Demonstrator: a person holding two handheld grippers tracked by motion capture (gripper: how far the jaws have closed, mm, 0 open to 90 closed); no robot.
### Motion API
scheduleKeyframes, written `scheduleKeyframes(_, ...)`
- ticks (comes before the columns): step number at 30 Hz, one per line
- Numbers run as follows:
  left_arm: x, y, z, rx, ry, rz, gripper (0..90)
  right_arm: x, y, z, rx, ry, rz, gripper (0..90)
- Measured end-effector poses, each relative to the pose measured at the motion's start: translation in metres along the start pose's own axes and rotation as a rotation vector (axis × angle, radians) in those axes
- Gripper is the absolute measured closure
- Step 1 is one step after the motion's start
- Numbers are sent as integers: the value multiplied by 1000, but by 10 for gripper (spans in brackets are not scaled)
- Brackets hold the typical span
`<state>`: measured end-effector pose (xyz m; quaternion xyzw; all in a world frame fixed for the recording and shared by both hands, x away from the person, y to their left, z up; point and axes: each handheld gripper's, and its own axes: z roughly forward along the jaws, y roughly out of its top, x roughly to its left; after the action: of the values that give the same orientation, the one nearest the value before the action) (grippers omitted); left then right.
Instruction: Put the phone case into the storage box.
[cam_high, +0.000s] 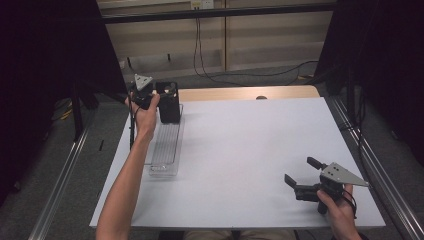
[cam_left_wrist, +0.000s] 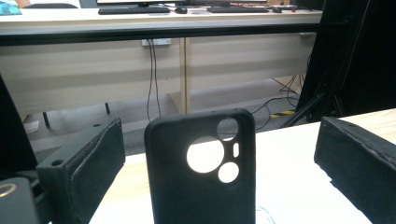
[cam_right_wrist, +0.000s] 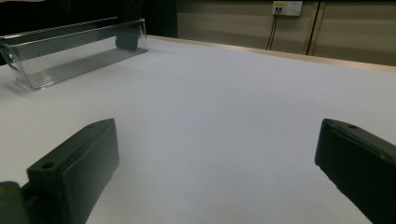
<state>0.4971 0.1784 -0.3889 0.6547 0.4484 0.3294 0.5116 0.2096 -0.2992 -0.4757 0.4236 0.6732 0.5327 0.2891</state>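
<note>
Two grippers are yours: the right gripper (cam_high: 303, 177) sits nearest you, jaws wide over bare table (cam_high: 240, 150), well apart from the tray (cam_high: 165, 150). Farther off, your left gripper (cam_left_wrist: 219, 168) spreads wide around the phone case (cam_left_wrist: 201, 170), upright at the tray's far end.

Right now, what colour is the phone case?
Black phone case, clearest in the left gripper view.
</note>
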Motion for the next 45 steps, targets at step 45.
scheduleKeyframes(45, 11, 7, 44, 367, -69, -95, 35, 1, 0, 2, 10, 14, 0, 0)
